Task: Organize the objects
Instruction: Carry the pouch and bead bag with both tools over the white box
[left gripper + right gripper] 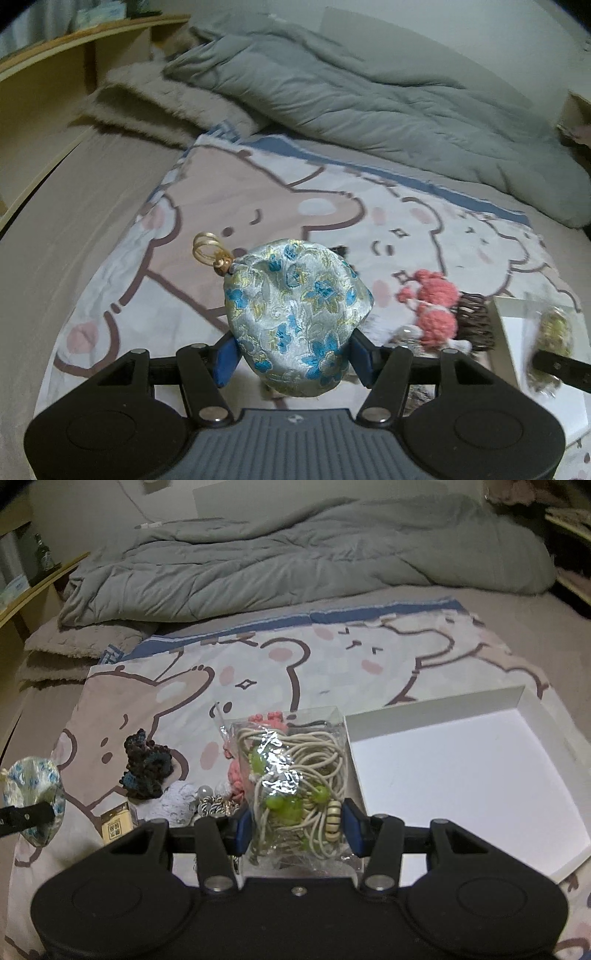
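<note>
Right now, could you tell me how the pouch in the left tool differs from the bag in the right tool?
The pouch is opaque blue-flowered brocade; the bag is clear plastic. The pouch hides its contents, while the bag shows coiled cream cords and green beads. The pouch is rounded with gold rings at its neck; the bag is flat and rectangular. Both are clamped between blue pads, lifted above the blanket.

A round pale-blue brocade pouch [295,317] with blue flowers and a gold cord loop is held up off the bed. A clear plastic bag [295,786] of cream cords and green beads hangs upright beside an open, empty white box [461,775]. A pink crochet piece [436,306] lies on the cartoon blanket.
</note>
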Demonstrator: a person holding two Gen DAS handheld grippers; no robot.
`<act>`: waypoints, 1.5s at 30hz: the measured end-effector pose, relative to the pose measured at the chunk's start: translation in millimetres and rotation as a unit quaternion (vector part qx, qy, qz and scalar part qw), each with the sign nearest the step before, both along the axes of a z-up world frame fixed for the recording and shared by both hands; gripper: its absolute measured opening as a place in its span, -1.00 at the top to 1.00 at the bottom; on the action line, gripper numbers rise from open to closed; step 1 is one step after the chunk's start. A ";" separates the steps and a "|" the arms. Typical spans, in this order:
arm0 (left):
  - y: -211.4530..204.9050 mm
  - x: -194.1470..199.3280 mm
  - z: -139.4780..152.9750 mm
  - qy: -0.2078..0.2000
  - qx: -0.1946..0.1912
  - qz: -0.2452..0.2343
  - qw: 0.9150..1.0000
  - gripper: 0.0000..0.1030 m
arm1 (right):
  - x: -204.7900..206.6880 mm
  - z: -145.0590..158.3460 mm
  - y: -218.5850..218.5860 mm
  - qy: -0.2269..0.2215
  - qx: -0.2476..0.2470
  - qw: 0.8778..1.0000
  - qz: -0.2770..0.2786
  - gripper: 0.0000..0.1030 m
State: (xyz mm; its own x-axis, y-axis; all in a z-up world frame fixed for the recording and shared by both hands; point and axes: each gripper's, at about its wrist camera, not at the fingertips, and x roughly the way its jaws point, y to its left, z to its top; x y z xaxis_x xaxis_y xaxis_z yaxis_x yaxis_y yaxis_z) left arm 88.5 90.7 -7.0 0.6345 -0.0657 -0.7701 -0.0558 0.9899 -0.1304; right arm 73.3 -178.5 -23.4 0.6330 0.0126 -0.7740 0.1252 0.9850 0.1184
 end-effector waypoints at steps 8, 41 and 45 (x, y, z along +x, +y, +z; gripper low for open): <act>-35.2 -9.3 11.6 -0.028 0.018 -0.039 0.999 -0.20 | -4.7 9.3 -4.2 -0.030 -0.006 0.999 0.008 0.03; -221.7 42.6 -1.8 -0.035 -0.048 -0.155 0.986 -0.20 | 30.0 17.2 -122.4 -0.043 -0.063 0.997 0.021 0.03; -245.5 57.8 -19.5 -0.009 -0.062 -0.179 0.982 -0.20 | 37.6 3.6 -139.0 -0.029 -0.070 0.997 0.021 0.03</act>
State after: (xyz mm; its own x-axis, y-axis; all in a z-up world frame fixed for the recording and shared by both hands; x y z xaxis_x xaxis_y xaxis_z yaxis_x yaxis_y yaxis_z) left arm 146.2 -154.9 -26.5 0.5678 -0.3792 -0.7306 0.2965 0.9222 -0.2482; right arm 110.9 -317.5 -19.8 0.6783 -0.0649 -0.7319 0.0804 0.9967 -0.0138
